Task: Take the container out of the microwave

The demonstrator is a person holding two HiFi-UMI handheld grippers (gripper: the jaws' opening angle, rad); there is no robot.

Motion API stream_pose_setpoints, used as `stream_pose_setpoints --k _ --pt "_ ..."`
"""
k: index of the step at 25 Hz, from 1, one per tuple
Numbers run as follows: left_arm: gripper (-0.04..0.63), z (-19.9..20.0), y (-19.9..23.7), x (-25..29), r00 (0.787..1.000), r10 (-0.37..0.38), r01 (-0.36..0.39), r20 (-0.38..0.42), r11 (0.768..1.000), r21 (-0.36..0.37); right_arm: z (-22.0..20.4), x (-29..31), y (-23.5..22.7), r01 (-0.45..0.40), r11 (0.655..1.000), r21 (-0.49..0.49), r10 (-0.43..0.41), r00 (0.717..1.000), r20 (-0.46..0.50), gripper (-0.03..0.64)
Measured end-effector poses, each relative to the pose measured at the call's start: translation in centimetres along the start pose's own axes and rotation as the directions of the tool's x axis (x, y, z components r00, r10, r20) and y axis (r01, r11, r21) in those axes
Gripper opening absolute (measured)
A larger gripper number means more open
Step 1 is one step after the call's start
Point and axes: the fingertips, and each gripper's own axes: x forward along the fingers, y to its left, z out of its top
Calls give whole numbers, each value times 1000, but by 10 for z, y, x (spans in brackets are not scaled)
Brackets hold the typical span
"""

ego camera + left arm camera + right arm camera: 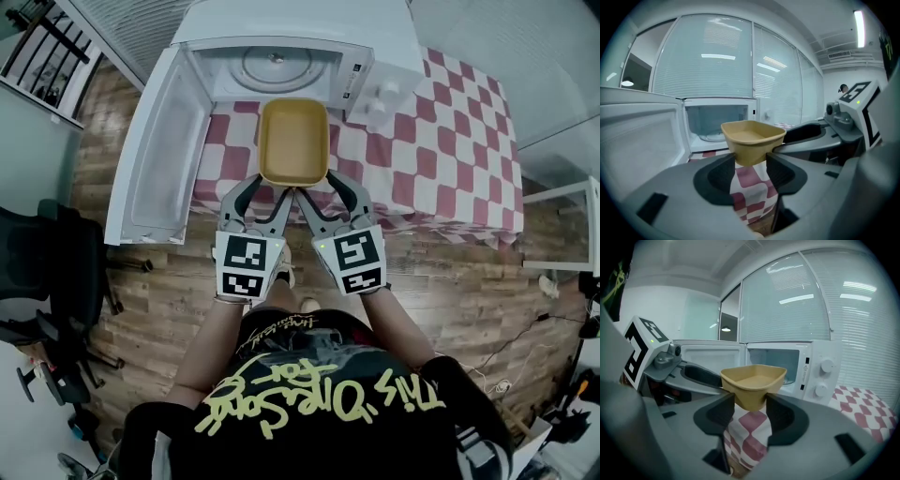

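The yellow rectangular container (293, 141) is outside the white microwave (281, 23), in front of its open cavity and above the checked tablecloth (441, 141). It is empty. My left gripper (265, 194) is shut on its near left corner and my right gripper (323, 194) on its near right corner. In the left gripper view the container (752, 138) sits clamped between the left gripper (750, 161) jaws. The right gripper view shows the container (752, 380) the same way, pinched in the right gripper (750, 404). It looks lifted off the cloth.
The microwave door (159, 141) hangs wide open to the left, reaching past the table edge. The glass turntable (277, 66) lies bare inside. Control knobs (380, 98) are on the right. A dark office chair (47, 272) stands on the wooden floor at the left.
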Motion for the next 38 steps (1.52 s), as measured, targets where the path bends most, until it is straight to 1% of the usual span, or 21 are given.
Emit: stream_pose_setpoints --k 27,34,38 --pt "210 -21 -86 -101 995 100 -99 25 995 -19 -24 -116 56 -77 996 -46 79 996 38 213" --pt "210 -28 -96 -121 992 121 -120 22 992 -24 -27 -132 72 -102 994 -46 104 993 49 213" --pt "210 -28 -99 -131 992 121 -120 35 993 -21 -25 -139 78 -97 994 -51 100 993 59 213"
